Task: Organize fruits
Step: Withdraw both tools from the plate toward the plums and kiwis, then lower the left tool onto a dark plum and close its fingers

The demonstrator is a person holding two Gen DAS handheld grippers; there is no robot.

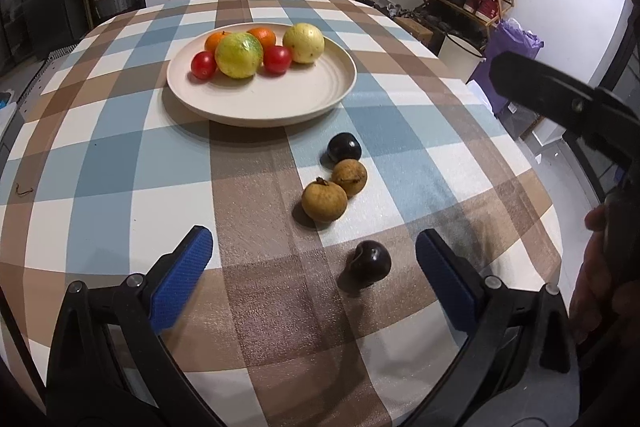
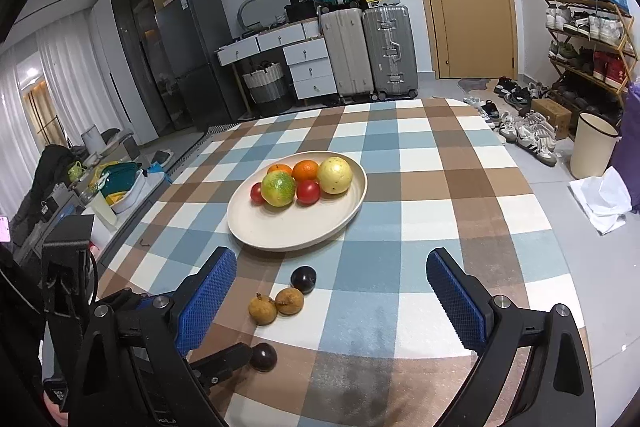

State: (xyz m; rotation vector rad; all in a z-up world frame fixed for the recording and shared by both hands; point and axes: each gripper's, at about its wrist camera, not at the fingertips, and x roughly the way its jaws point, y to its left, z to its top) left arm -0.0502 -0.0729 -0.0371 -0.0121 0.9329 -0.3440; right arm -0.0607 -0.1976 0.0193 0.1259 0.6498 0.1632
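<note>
Nearest, the left claw (image 1: pixel 314 263) hangs released, its blue pads either side of a dark plum (image 1: pixel 369 262) on the counter (image 1: pixel 120 155). Centre it before squeezing gently; it may roll. Right claw (image 2: pixel 331 287) gapes empty, near the plate (image 2: pixel 296 233).

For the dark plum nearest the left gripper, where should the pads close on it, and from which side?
Grip the near dark plum across its round middle, coming down from above. It lies alone on the tablecloth, apart from the two brown longans, so both flanks look free. The left gripper is open with the plum nearer its right pad; shifting slightly right should centre it. Its stem dimple faces left, so avoid pinching there.
</note>
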